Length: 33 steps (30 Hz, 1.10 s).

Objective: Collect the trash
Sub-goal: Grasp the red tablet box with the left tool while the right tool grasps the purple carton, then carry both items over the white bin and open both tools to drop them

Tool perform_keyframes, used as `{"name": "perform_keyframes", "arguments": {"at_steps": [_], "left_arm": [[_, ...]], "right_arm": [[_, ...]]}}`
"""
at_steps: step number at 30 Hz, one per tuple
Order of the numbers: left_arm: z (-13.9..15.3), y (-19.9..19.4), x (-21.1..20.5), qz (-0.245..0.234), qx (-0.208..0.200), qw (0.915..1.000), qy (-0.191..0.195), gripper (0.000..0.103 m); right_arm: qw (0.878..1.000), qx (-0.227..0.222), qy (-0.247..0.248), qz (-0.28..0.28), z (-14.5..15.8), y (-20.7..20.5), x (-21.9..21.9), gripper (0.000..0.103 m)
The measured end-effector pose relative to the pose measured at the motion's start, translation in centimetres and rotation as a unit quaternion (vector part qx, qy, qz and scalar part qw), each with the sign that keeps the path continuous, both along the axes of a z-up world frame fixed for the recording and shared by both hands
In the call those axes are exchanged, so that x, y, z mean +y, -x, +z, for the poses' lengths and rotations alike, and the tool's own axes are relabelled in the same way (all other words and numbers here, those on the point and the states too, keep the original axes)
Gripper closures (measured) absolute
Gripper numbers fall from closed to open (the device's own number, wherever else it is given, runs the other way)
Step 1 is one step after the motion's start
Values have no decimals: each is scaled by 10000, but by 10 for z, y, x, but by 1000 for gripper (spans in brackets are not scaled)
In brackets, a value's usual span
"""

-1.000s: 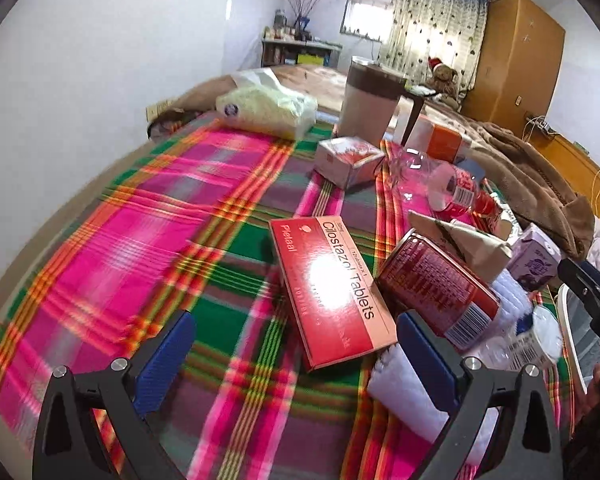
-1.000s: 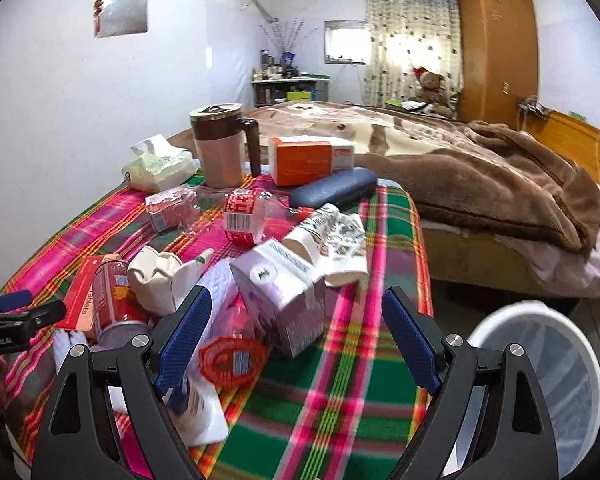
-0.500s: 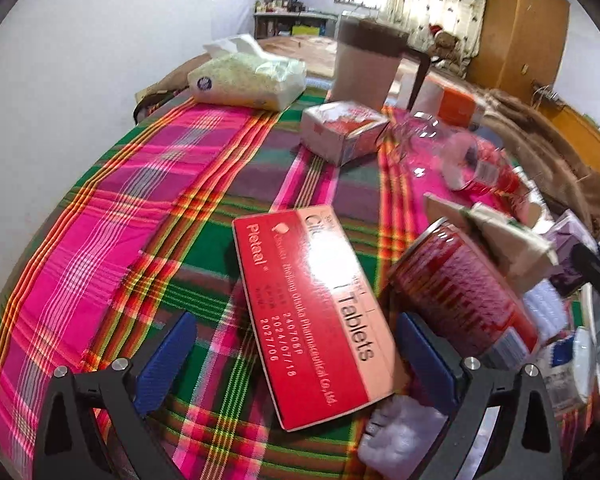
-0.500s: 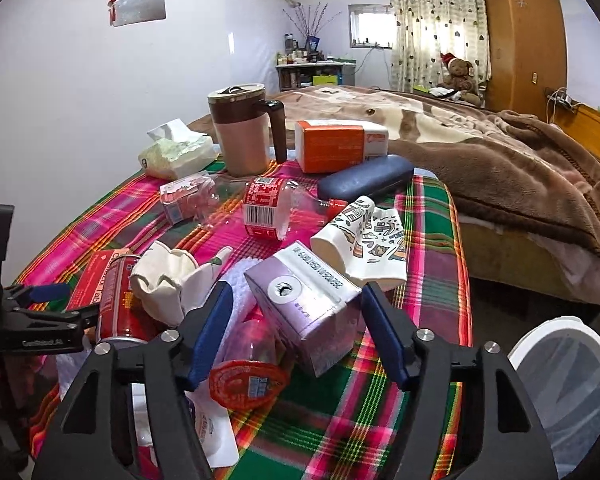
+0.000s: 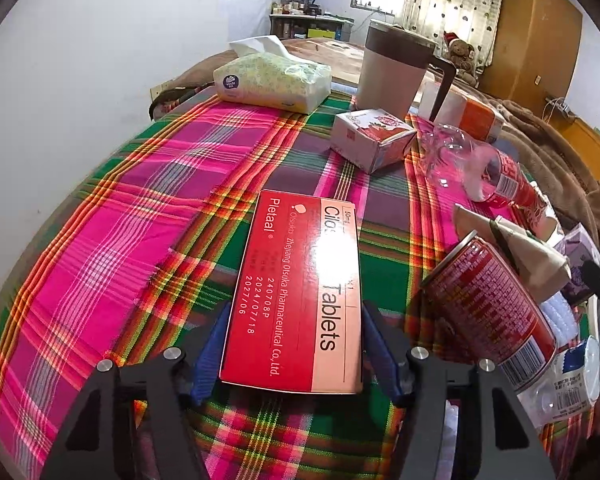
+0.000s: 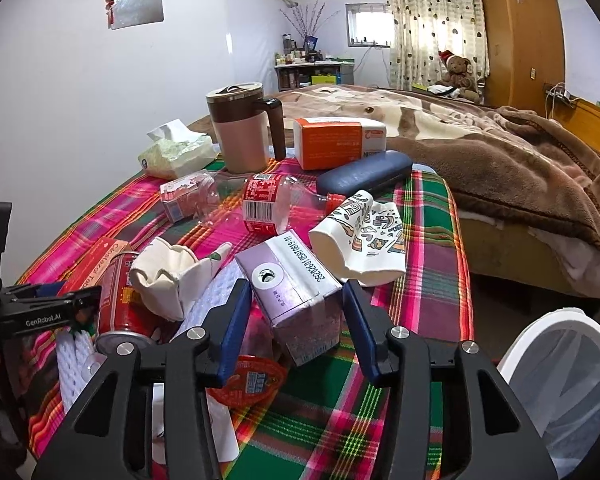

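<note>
Lying flat on the plaid tabletop (image 5: 112, 248), the red tablet box (image 5: 296, 300) is gripped at its near end by the left tool (image 5: 296, 356), whose jaws have just been closing onto its long edges. The purple carton (image 6: 296, 292) is clamped between the blue pads (image 6: 233, 328) of the right tool (image 6: 296, 336), likewise just closed, amid cans and wrappers, with a white bin (image 6: 560, 368) standing low to the right

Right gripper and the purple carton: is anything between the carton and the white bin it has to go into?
Nothing visible blocks it. The right gripper, whose jaws have just been closing, brackets the purple carton. The white bin stands off the table's right edge, with only bare plaid cloth between.
</note>
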<state>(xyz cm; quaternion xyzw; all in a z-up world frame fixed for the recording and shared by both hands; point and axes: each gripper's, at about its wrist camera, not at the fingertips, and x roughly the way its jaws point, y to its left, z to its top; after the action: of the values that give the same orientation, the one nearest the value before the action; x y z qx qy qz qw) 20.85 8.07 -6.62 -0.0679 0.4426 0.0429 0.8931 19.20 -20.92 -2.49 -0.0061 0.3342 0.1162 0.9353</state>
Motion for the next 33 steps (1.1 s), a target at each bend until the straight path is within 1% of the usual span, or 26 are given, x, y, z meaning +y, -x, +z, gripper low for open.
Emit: {"name": "perform_keyframes", "arguments": {"at_steps": [8,15,20,24,27,33], "left_arm": [[3,7,1,15,-152,9998,108,40],[25,24,-5,-97,-490,9987,47,40],[51,37,-19,-334,-757,9965,100,40],[72,48,-38,-583,-977,9933,186,40],[86,55,-60,-864,-1122,9897,224,40],[104,63,-104,-1352,-1302,9817,321,40]], "right_arm": [[9997,-232,6,-106,7,9,-1,55],[9988,-401,-110,-259,17,18,-7,55],[9978,-475,-236,-399,27,26,-18,55],[9963,-599,-284,-541,38,39,-29,55],[9950,-687,-282,-661,44,47,-40,55],[9914,-767,-283,-1022,53,61,-69,55]]}}
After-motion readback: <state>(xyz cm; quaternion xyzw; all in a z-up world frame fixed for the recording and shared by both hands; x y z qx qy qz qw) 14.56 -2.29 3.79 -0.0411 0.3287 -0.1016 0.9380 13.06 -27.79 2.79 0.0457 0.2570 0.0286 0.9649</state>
